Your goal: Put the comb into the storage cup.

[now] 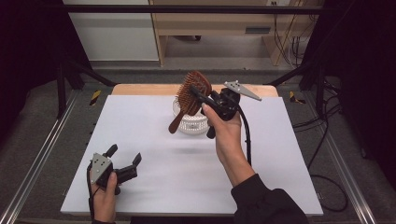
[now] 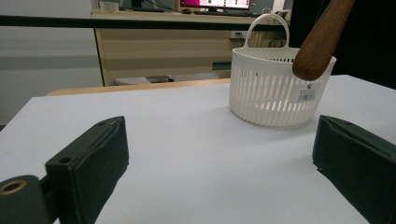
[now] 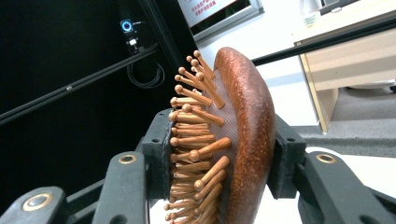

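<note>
A brown wooden hairbrush (image 1: pixel 190 95) with wooden pins hangs in the air over the white slatted basket (image 1: pixel 191 122) at the back middle of the table. My right gripper (image 1: pixel 196 95) is shut on the brush's head (image 3: pixel 233 140), one pad against the pins, the other against the rounded back. The brush's handle (image 2: pixel 320 39) points down toward the basket's rim (image 2: pixel 280 60). My left gripper (image 1: pixel 125 158) rests near the front left of the white table top (image 1: pixel 154 154), its jaws wide open with nothing between them; in the left gripper view they (image 2: pixel 219 154) frame bare table.
The basket has a thin hoop handle (image 2: pixel 270 23) and a label on its side. A wooden desk (image 1: pixel 210 28) and cables (image 1: pixel 327 140) lie beyond and right of the table. Metal rails (image 1: pixel 42 149) run along both sides.
</note>
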A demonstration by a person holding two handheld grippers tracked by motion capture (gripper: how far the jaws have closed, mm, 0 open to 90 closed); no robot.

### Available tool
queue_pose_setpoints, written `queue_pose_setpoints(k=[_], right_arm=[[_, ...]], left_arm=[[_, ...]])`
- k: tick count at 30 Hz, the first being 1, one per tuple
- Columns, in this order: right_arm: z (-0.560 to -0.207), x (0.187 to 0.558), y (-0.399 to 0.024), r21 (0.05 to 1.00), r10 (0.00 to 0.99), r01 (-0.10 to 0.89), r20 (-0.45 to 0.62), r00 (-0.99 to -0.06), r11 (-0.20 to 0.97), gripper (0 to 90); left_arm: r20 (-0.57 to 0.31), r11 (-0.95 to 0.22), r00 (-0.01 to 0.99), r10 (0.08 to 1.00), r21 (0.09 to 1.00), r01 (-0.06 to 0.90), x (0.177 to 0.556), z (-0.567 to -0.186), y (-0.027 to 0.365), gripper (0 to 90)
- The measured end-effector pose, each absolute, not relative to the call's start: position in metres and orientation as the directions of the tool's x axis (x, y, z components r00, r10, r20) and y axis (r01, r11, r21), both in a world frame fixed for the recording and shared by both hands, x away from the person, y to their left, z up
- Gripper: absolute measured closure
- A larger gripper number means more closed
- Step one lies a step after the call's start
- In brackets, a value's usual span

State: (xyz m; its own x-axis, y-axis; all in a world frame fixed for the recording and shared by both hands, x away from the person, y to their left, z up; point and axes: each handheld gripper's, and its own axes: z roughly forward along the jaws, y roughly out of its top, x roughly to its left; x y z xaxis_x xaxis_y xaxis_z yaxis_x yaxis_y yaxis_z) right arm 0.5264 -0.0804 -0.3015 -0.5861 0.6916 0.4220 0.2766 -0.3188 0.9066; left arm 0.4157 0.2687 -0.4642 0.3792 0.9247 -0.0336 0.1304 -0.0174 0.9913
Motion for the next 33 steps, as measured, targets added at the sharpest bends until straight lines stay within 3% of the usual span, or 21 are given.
queue_pose_setpoints(k=[33], right_arm=[[-0.285,0.552,-0.079,0.915,0.73,0.23,0.404,-0.551,-0.332,52.1]], left_arm=[[-0.036,-0.014,0.377,0.926,0.991,0.131,0.417,-0.464,0.269,2.3]])
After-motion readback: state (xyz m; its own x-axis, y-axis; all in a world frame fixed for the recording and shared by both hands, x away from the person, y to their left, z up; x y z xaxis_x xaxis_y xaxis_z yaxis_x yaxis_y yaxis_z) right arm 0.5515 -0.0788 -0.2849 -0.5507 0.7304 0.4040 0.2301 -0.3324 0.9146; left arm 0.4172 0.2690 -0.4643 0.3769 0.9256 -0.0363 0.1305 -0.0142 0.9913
